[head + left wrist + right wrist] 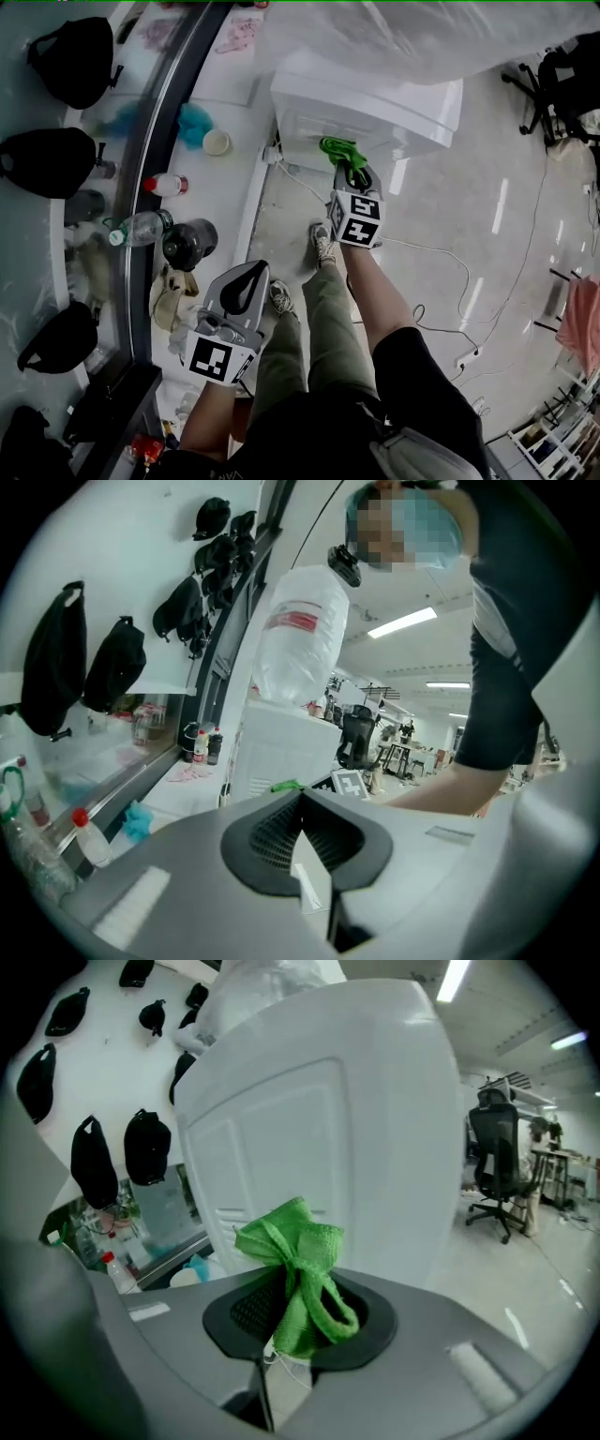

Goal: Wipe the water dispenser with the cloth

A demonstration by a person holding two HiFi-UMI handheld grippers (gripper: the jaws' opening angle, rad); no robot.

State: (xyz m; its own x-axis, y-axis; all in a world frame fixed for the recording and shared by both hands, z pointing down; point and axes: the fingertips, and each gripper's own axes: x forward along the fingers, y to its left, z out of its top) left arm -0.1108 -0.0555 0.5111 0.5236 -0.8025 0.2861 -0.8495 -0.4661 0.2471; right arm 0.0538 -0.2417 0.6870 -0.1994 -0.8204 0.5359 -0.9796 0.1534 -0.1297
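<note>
The right gripper [351, 178] is held forward on an outstretched bare forearm [380, 291], its jaws closed on a bunched green cloth [298, 1269]. The left gripper [247, 281] sits lower and nearer the body, jaws together with nothing between them.

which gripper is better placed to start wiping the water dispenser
Right. The right gripper is shut on the green cloth, close to the water dispenser; the left gripper is empty and farther back.

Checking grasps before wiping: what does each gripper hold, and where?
The right gripper pinches the crumpled green cloth by its bunched lower end; left gripper is shut, empty.
</note>
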